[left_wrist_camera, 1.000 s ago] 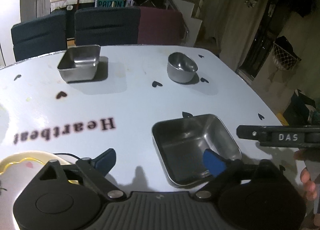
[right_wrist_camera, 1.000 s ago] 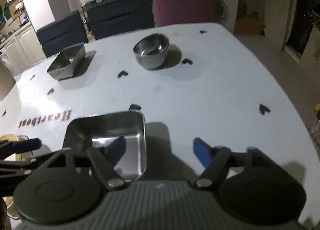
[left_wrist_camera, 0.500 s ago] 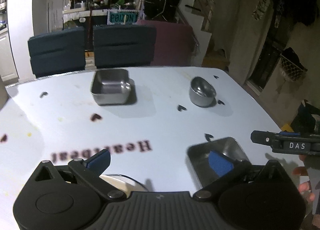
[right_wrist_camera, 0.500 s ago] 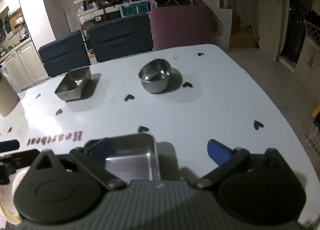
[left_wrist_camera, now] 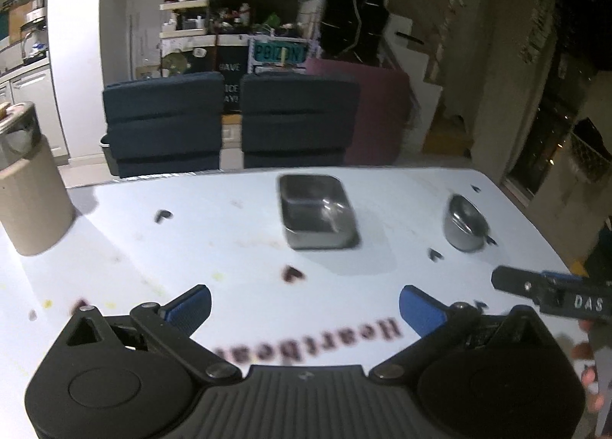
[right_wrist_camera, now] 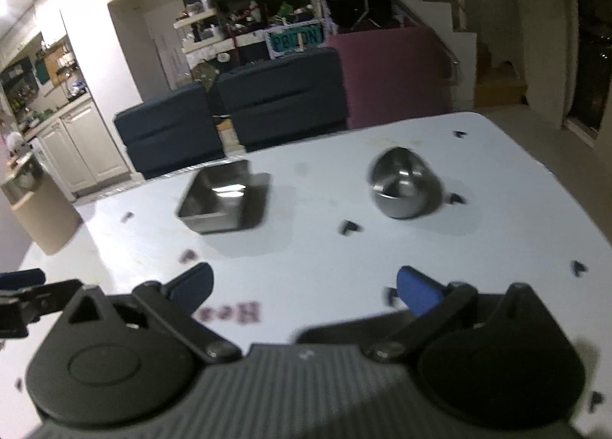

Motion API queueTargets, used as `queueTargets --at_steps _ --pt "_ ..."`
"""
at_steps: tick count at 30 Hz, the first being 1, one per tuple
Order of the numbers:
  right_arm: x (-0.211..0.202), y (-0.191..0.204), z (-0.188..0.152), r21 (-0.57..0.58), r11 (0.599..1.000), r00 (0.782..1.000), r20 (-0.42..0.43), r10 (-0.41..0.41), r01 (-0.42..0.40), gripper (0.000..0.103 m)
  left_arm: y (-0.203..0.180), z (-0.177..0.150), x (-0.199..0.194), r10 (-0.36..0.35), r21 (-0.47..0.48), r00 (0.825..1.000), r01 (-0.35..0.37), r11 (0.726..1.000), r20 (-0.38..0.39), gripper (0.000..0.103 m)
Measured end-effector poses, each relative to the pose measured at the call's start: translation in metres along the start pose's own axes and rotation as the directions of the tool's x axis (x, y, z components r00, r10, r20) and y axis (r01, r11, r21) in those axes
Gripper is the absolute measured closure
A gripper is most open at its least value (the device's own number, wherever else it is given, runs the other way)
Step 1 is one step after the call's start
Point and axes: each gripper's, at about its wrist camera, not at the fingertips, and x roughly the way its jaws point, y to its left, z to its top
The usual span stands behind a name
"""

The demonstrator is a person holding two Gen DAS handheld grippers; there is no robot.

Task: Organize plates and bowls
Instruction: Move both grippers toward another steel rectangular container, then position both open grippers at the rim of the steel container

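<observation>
A square steel bowl stands at the far middle of the white table, and a round steel bowl stands to its right. Both also show in the right wrist view, the square bowl and the round bowl. My left gripper is open and empty, raised above the table well short of them. My right gripper is open and empty, also raised. The near square bowl and the plate are out of view.
A tan cylindrical bin stands at the table's left edge. Two dark blue chairs and a maroon one stand behind the far edge. The right gripper's side shows at the right of the left wrist view.
Both grippers have risen and tilted up, away from the near square bowl, which has dropped out of view. The far bowls now sit lower in both views. Both stay open.
</observation>
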Motion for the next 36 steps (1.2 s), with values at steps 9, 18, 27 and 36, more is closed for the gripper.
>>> queueTargets --at_steps 9,18,27,36 --pt "0.046 0.041 0.028 0.189 0.979 0.995 -0.039 0.088 -0.079 0.000 0.052 0.058 0.045 -0.003 0.005 0.999 0.003 1.000 0.044 0.000" --pt "0.132 0.050 0.040 0.427 0.904 0.981 -0.161 0.108 -0.030 0.000 0.061 0.110 0.142 -0.035 0.070 0.999 0.034 0.997 0.009 0.000" --pt "0.195 0.053 0.039 0.536 0.843 0.974 -0.209 0.092 0.035 0.000 0.053 0.125 0.240 0.007 0.114 0.995 0.005 0.994 -0.097 0.000" --pt "0.220 0.072 0.034 0.412 0.902 0.979 -0.197 -0.055 0.133 0.007 0.034 0.126 0.282 0.061 0.221 0.991 -0.033 0.975 -0.122 0.000"
